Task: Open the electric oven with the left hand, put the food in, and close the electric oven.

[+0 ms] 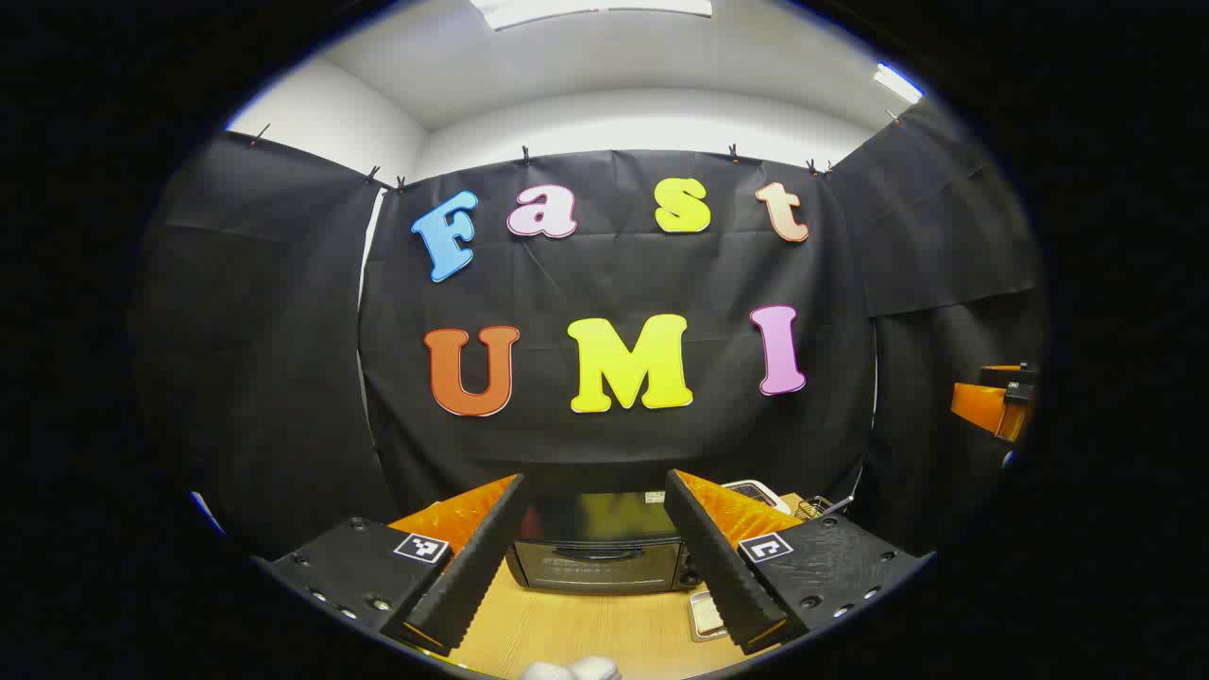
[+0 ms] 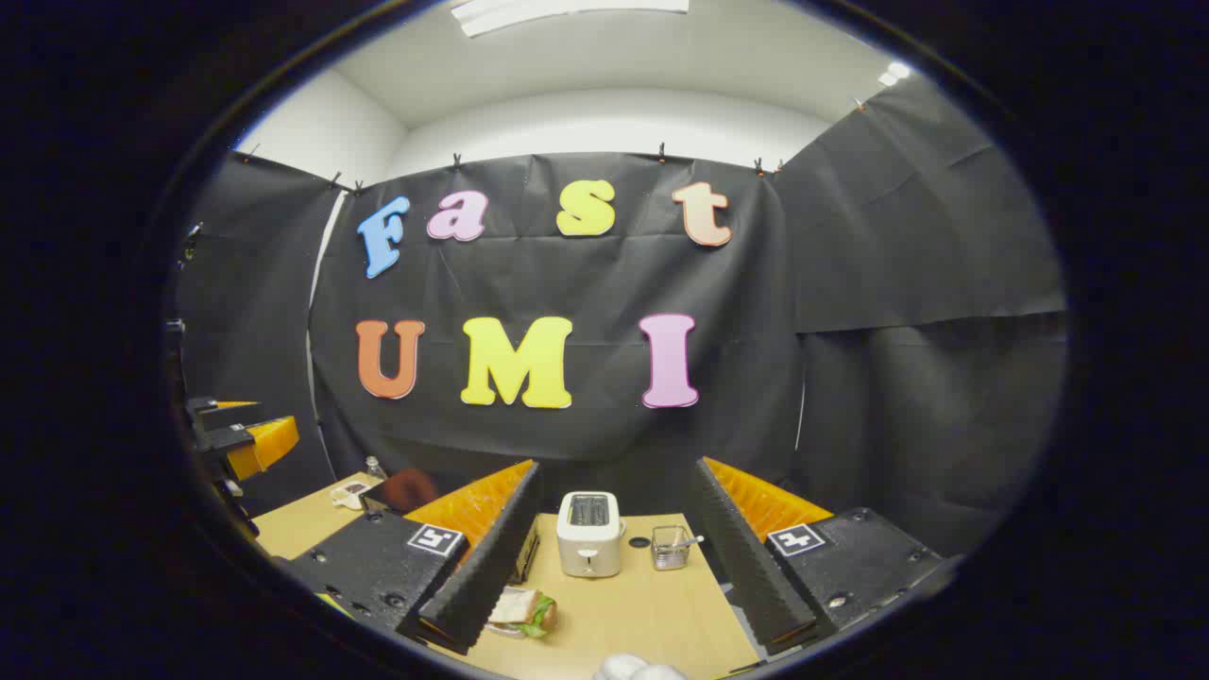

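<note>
both sets of jaws stand apart over a wooden table (image 2: 652, 614) holding a closed oven (image 1: 600, 552), toaster (image 2: 588, 534) and sandwich (image 2: 524, 611).

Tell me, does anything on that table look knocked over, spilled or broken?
Nothing stands out. The oven sits square with its door shut, the toaster stands upright, and the sandwich lies intact on the table.
</note>
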`<state>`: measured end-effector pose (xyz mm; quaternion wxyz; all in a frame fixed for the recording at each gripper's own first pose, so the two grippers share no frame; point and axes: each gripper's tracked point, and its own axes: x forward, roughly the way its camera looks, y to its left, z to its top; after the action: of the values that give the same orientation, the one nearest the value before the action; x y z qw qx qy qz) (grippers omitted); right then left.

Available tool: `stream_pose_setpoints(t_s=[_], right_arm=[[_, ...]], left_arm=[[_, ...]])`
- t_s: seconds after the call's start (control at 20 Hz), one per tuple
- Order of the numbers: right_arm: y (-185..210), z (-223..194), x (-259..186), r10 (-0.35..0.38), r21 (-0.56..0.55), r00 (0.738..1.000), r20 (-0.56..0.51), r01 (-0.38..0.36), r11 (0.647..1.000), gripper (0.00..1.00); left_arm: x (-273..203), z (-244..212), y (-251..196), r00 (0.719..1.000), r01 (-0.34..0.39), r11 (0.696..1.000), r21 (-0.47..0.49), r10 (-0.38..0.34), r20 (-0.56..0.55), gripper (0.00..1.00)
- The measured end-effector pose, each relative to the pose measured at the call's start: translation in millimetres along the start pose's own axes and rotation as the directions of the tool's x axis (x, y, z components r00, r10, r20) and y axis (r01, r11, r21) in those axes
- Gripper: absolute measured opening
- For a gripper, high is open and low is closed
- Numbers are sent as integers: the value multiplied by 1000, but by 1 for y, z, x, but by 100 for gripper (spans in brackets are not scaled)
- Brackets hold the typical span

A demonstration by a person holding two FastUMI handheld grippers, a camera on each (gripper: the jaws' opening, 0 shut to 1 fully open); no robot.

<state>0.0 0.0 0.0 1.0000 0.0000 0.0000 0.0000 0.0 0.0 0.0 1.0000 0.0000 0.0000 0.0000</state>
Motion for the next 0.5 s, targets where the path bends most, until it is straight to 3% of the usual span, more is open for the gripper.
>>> stream_pose_setpoints(t_s=[0.05, 0.5], right_arm=[[0, 1, 0, -3, 0, 1000, 0, 3, 1000, 100], [7, -4, 8, 2, -10, 1000, -5, -2, 1000, 100]], left_arm=[[1, -2, 0, 1000, 0, 1000, -1, 0, -1, 96], [11, -7, 5, 1000, -8, 1000, 3, 8, 0, 96]])
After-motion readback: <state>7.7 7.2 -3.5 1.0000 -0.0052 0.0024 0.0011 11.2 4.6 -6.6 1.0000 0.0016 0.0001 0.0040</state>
